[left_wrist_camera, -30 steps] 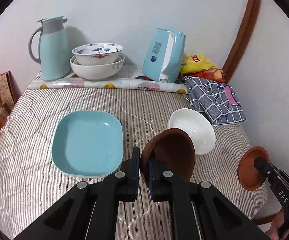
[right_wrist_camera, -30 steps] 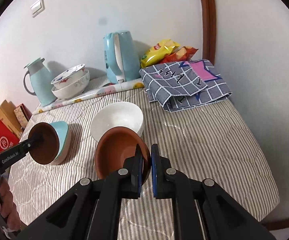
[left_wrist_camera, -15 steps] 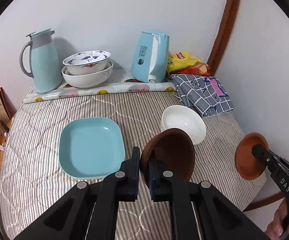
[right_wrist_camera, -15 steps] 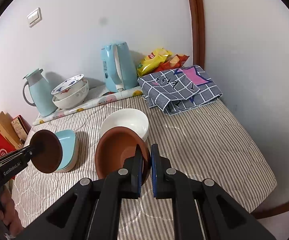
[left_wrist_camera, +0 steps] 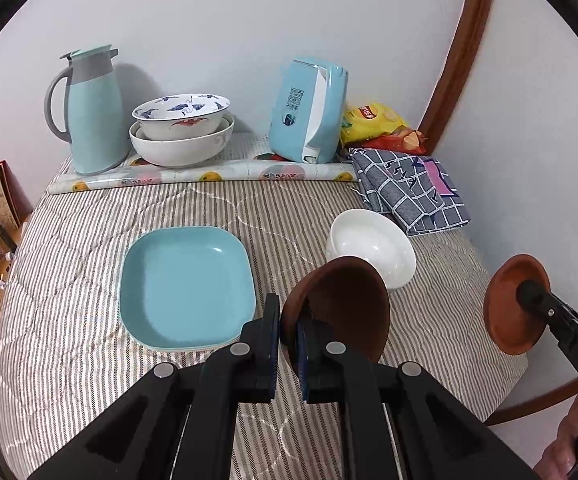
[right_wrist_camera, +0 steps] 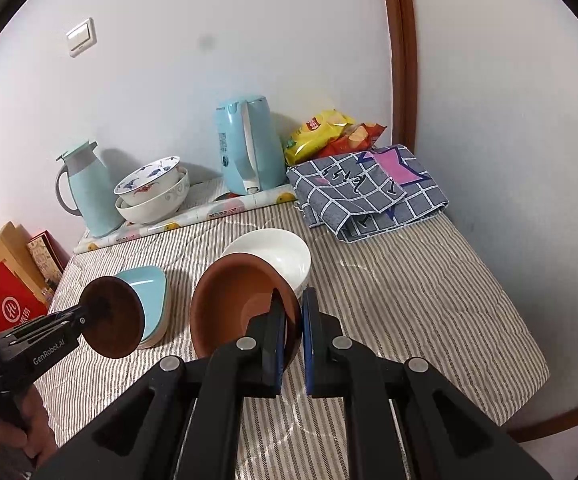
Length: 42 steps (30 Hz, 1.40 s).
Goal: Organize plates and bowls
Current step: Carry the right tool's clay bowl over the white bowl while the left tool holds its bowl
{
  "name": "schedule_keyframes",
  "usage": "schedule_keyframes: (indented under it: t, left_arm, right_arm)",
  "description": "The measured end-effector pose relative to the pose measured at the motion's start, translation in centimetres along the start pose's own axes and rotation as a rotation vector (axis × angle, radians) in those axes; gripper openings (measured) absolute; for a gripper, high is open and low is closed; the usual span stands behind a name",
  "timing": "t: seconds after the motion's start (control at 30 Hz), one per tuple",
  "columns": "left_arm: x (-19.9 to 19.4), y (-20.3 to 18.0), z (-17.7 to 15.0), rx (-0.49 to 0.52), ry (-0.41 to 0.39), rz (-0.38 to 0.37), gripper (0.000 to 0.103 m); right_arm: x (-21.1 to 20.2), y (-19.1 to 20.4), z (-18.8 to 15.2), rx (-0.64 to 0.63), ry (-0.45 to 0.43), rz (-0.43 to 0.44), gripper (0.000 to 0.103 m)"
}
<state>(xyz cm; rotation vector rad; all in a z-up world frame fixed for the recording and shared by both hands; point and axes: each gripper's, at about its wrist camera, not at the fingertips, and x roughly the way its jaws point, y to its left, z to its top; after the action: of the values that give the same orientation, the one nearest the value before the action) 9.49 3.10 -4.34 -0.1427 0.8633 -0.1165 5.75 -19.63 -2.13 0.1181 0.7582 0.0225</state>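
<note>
My left gripper (left_wrist_camera: 287, 320) is shut on the rim of a dark brown bowl (left_wrist_camera: 345, 308) and holds it tilted above the striped table, right of a stack of light blue square plates (left_wrist_camera: 187, 284). My right gripper (right_wrist_camera: 293, 316) is shut on the rim of a second brown bowl (right_wrist_camera: 233, 304), held in the air in front of a white bowl (right_wrist_camera: 277, 254). The white bowl (left_wrist_camera: 373, 246) stands on the table. Each view shows the other gripper's bowl: the left one's (right_wrist_camera: 113, 316) and the right one's (left_wrist_camera: 515, 308).
At the back stand a light blue jug (left_wrist_camera: 89, 112), two stacked patterned bowls (left_wrist_camera: 181, 128), a blue kettle (left_wrist_camera: 309, 112), snack bags (left_wrist_camera: 377, 124) and a folded checked cloth (left_wrist_camera: 409, 192). Boxes (right_wrist_camera: 13, 280) sit beyond the left table edge. The wall is close on the right.
Both grippers have pulled back and risen a little with their brown bowls still held; the table looks farther away. Nothing on the table moved.
</note>
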Motion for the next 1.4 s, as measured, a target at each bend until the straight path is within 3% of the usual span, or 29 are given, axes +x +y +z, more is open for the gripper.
schedule_keyframes:
  t: [0.8, 1.4]
  left_arm:
    - [3.1, 0.0, 3.6, -0.028, 0.0, 0.003, 0.008]
    - [9.3, 2.0, 6.1, -0.05, 0.048, 0.052, 0.008]
  right_arm:
    - [5.6, 0.8, 4.0, -0.024, 0.057, 0.026, 0.008]
    - [15.9, 1.6, 4.2, -0.055, 0.191, 0.05, 0.008]
